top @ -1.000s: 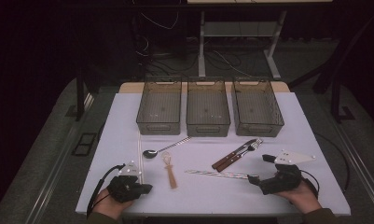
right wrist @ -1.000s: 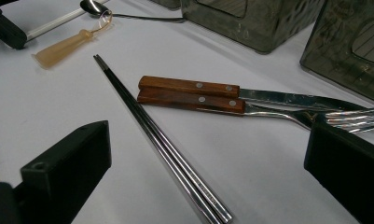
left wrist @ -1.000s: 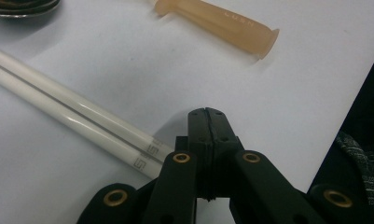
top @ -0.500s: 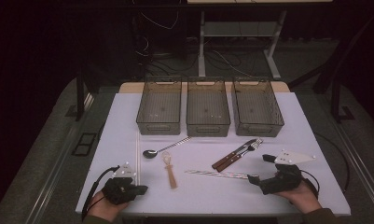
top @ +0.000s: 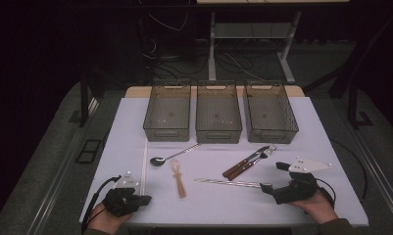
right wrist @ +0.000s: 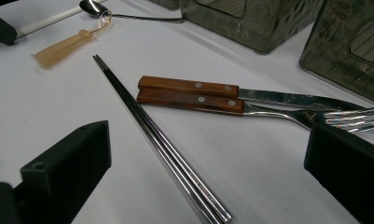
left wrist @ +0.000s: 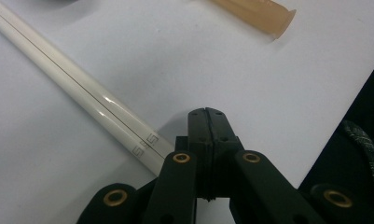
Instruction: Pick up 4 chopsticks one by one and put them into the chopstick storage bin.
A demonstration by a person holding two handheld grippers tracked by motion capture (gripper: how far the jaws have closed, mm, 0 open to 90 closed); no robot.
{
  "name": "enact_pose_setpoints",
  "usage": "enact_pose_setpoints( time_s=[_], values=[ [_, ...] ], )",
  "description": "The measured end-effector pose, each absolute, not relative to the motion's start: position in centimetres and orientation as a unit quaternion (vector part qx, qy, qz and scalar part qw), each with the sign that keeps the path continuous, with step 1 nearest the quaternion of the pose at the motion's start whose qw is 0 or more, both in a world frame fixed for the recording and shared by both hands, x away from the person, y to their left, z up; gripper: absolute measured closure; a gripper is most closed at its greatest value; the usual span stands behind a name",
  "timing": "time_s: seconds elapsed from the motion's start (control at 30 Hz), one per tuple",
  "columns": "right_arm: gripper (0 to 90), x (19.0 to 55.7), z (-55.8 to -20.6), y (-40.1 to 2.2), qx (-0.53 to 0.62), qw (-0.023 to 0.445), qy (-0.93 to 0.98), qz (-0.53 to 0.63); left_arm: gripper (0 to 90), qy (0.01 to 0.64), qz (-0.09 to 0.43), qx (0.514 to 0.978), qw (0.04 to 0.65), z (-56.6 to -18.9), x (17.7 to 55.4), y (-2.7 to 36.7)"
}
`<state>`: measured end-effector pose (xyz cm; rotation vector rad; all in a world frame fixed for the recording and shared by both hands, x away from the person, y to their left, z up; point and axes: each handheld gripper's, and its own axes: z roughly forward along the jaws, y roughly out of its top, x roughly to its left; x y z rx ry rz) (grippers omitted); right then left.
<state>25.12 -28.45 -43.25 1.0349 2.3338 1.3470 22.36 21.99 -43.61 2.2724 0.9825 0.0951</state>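
My left gripper (top: 144,199) rests at the table's near left edge, shut with nothing between its jaws (left wrist: 206,113). Just to its left lies a pair of white chopsticks (left wrist: 82,88) (top: 144,164). A tan-handled small whisk (top: 178,180) (left wrist: 259,14) lies farther right. My right gripper (top: 274,176) sits at the near right, open and empty (right wrist: 211,140). A pair of metal chopsticks (right wrist: 161,140) (top: 228,182) runs toward the gap between its jaws. Beyond them lie a wood-handled knife (right wrist: 189,86) and fork (right wrist: 194,103), side by side (top: 248,161). A spoon (top: 172,155) is mid-table.
Three smoky see-through bins (top: 168,111) (top: 218,111) (top: 270,110) stand in a row at the back of the white table (top: 321,147). Two of them rise close ahead in the right gripper view (right wrist: 250,18) (right wrist: 352,46). Dark floor and cables surround the table.
The left hand has drawn its shut gripper slightly back toward the near left edge. The right gripper and the utensils have stayed put.
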Motion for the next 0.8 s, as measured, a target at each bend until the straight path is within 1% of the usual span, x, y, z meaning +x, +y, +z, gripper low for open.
enact_pose_setpoints(
  time_s=[0.8],
  values=[
    [0.8, 25.1, -43.2, -28.5, 0.356, 0.128, 0.802, 0.463, 89.4, 0.392, 0.047, 0.859, 0.326, -43.6, 21.6, 23.5]
  ],
)
